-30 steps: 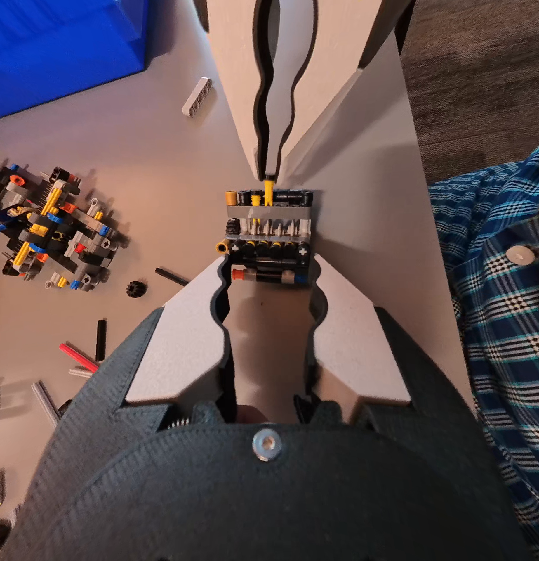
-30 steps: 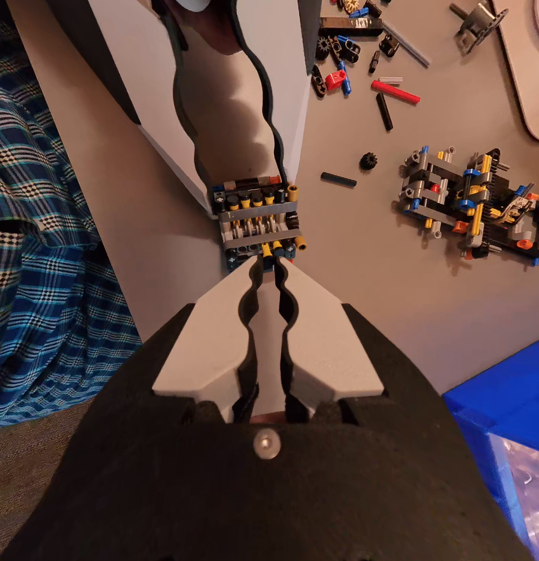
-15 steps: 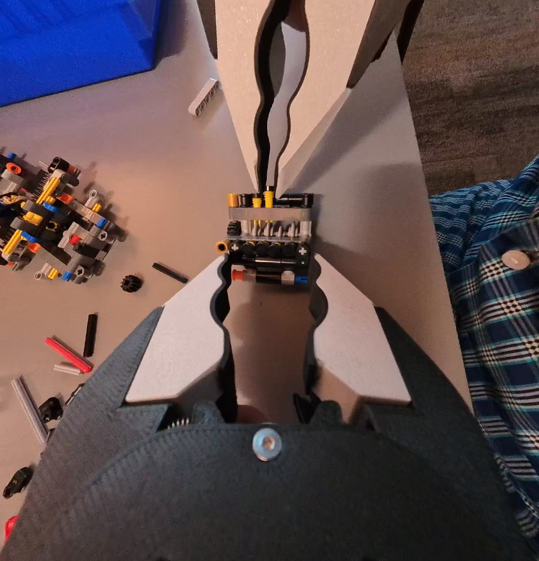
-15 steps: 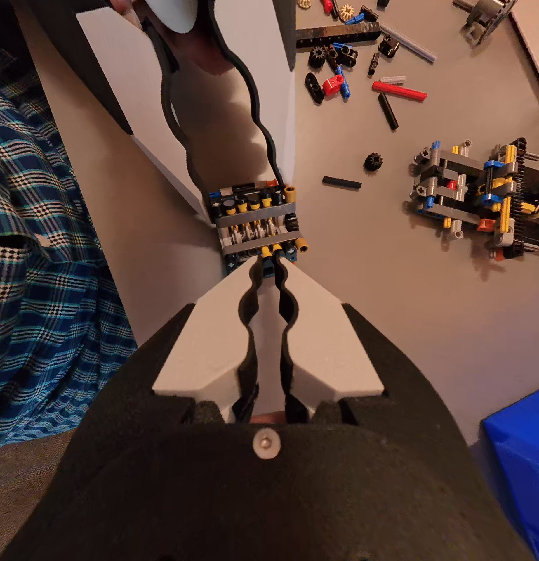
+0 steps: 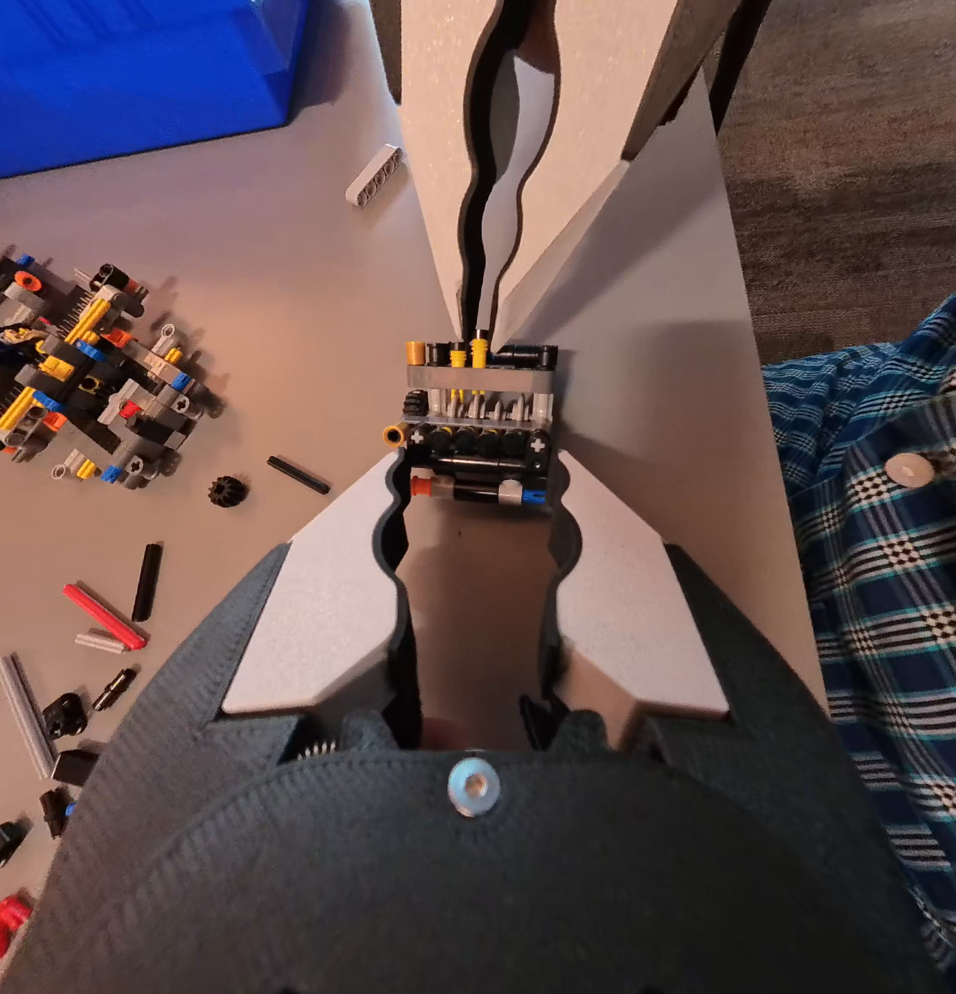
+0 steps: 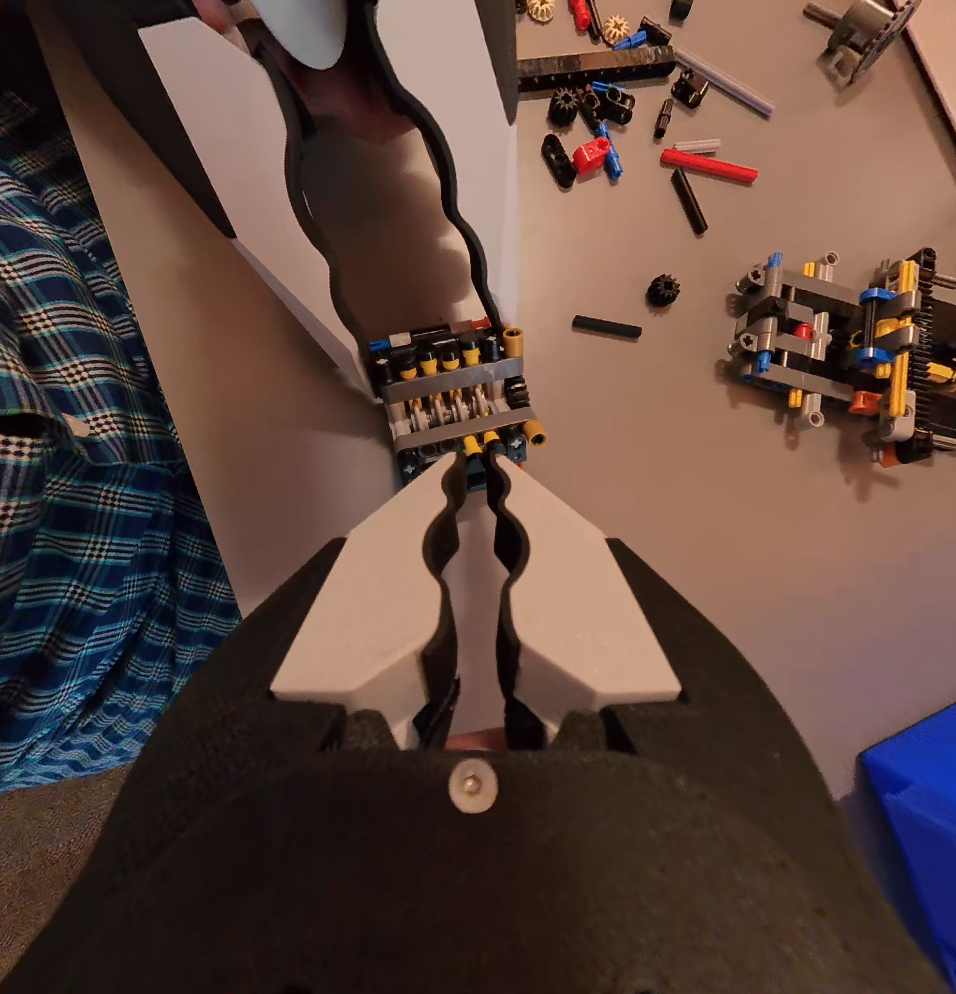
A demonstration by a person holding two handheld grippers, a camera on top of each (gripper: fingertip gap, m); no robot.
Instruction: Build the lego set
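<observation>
A small grey, black and yellow lego block (image 5: 478,414) hangs over the table near its edge. My left gripper (image 5: 478,473) is shut on its two sides at the near end, jaws wide apart. My right gripper (image 5: 478,328) comes from the far side, nearly closed on a yellow pin (image 5: 479,352) that sticks out of the block's far face. In the right wrist view the right gripper (image 6: 478,465) pinches that pin (image 6: 470,444) at the block (image 6: 457,398), and the left gripper (image 6: 435,336) holds the block from beyond.
A larger half-built chassis (image 5: 77,371) lies on the table to the left. Around it lie a black gear (image 5: 227,490), a red axle (image 5: 104,616) and a grey beam (image 5: 376,175). A blue bin (image 5: 131,70) stands behind. A person's plaid shirt (image 5: 885,538) is beyond the table edge. Less than 4 cm separates the two grippers' tips.
The yellow pin sticks out less than before: it has gone deeper into the block. Both grippers keep their hold and have drifted slightly over the table.
</observation>
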